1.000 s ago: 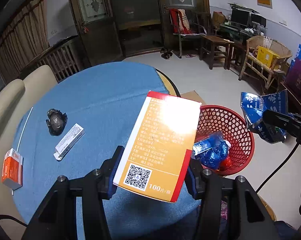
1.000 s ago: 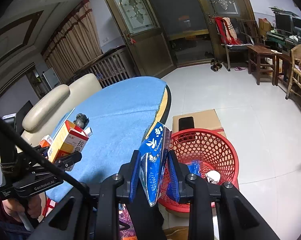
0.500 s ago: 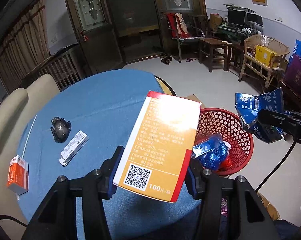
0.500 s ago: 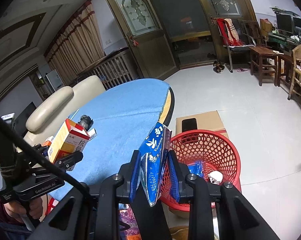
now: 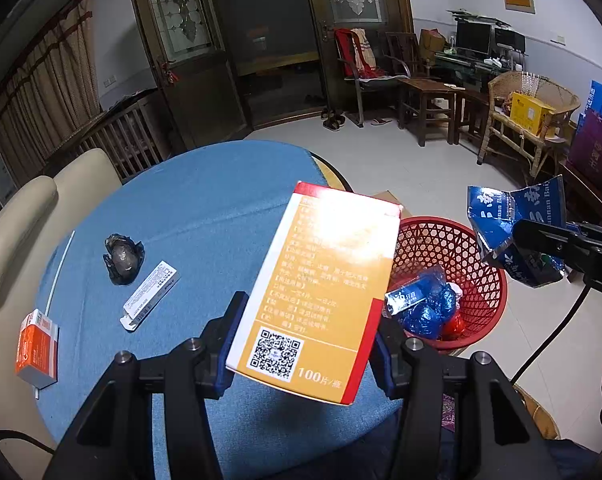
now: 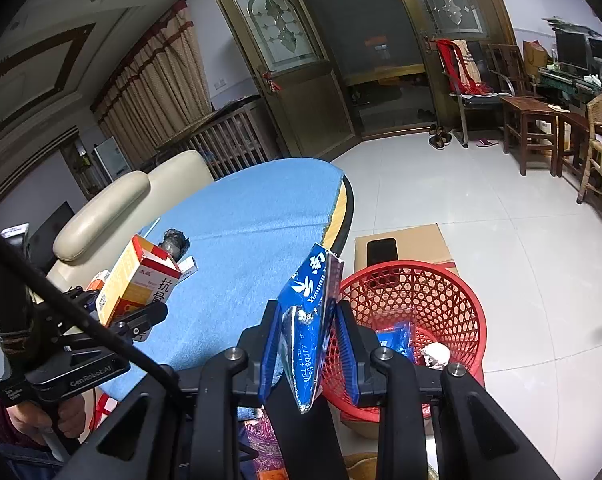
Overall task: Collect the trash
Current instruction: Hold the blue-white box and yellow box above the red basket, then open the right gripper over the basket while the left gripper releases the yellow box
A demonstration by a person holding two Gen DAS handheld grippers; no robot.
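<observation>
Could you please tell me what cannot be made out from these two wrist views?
- Left wrist view: glare washes out the upper print on the orange box held in the left tool.
- Left wrist view: that box hides the near left part of the red basket.
- Right wrist view: the blue wrapper in the right tool hides part of the basket's contents.
- Both views: the text on the small white carton is too small.

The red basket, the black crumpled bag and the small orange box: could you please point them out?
red basket (image 5: 489, 276), left wrist view, inner mesh wall.
black crumpled bag (image 5: 123, 258), left wrist view, its middle.
small orange box (image 5: 37, 346), left wrist view, orange top face.
</observation>
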